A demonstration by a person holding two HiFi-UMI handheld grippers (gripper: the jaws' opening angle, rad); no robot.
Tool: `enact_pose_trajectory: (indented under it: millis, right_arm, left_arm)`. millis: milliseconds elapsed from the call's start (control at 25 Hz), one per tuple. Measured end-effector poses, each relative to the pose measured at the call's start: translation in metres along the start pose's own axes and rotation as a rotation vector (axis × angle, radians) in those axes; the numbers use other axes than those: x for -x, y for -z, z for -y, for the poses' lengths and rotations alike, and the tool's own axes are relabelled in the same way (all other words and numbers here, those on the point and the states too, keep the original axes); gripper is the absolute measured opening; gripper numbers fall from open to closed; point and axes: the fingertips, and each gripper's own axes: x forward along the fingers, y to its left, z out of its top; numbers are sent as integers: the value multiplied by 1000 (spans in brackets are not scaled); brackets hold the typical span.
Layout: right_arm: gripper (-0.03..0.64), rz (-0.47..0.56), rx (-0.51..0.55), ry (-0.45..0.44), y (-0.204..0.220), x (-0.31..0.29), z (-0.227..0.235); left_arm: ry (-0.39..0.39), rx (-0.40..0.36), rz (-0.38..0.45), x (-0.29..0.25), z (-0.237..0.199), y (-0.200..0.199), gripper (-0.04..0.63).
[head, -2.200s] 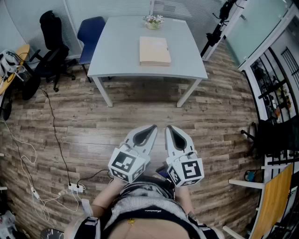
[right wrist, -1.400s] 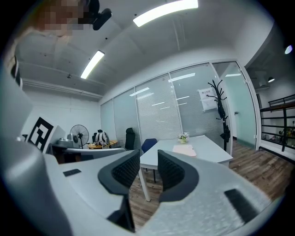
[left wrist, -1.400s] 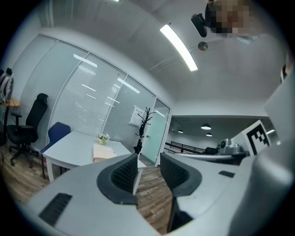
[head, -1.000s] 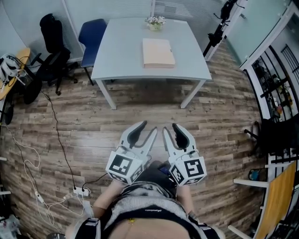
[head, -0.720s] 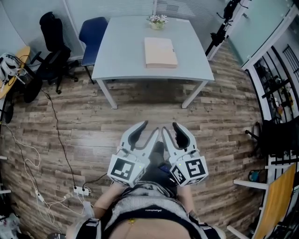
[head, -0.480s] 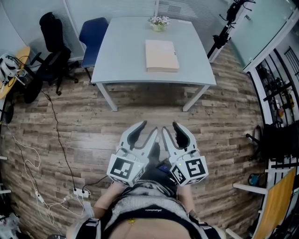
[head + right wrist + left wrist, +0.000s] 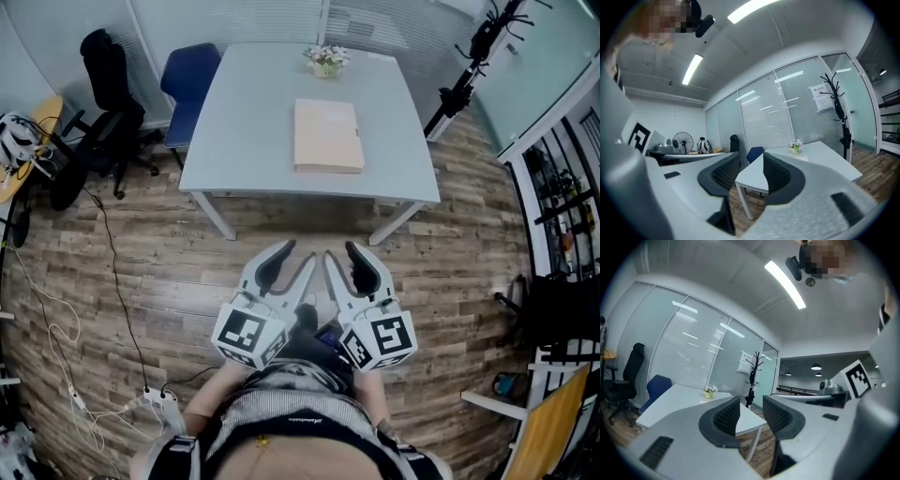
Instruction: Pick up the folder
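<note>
A beige folder [image 7: 327, 136] lies flat on the white table [image 7: 244, 141], towards its right half, ahead of me. I hold both grippers level in front of my body, over the wooden floor and well short of the table's near edge. My left gripper [image 7: 294, 259] stands open, its jaws apart with nothing between them. My right gripper [image 7: 341, 255] is open too and empty. In the left gripper view the table [image 7: 675, 399] shows beyond the left gripper [image 7: 751, 414]. In the right gripper view the table [image 7: 820, 161] shows beyond the right gripper [image 7: 751, 174].
A small flower pot [image 7: 325, 60] stands at the table's far edge. A blue chair [image 7: 192, 80] and a black office chair [image 7: 103, 70] are at the left. A coat stand [image 7: 469, 66] is at the right. Cables [image 7: 103, 262] and a power strip [image 7: 150, 398] lie on the floor.
The table and folder have come nearer and lower in the head view as I move forward. Both grippers' jaws stand wider than in the earliest frame.
</note>
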Motion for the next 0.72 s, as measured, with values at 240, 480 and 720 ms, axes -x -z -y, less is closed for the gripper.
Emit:
enact_pose_trajectory:
  millis: [240,480,720]
  right_arm:
    - [161,-6,8,-31,-18,-35,35]
    - [161,-9,5,-37,-26,-59,78]
    - [163,-4,19,-60,-36,-78,110]
  left_arm:
    - [-19,13,6,-48,-18,-9,138]
    - [-7,49,12,-97,-22,-15,138]
    - [-34,45,20,-133,-28,-18,138]
